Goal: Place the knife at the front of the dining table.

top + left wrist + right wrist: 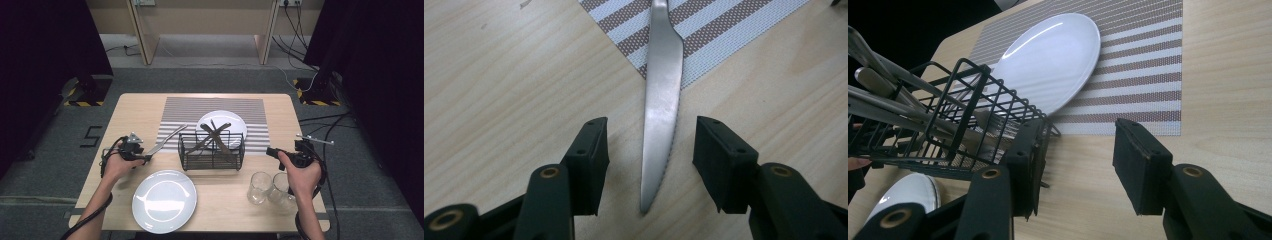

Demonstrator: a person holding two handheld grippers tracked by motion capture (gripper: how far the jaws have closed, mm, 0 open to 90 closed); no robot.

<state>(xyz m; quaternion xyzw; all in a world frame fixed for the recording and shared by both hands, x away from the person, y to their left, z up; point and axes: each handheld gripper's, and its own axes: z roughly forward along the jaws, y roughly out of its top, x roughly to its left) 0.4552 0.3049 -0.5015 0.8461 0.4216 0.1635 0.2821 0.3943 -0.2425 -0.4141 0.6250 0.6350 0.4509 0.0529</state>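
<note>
On the wooden table, the left gripper straddles a table knife with jaws parted, untouching, while the right gripper gapes beside the wire basket.

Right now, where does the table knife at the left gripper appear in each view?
High view: knife left of centre, slanting from the striped placemat toward the left gripper.
Left gripper view: knife down the centre, tip between the open jaws.
Right gripper view: not in it.
Shared landmark: the striped placemat.
</note>
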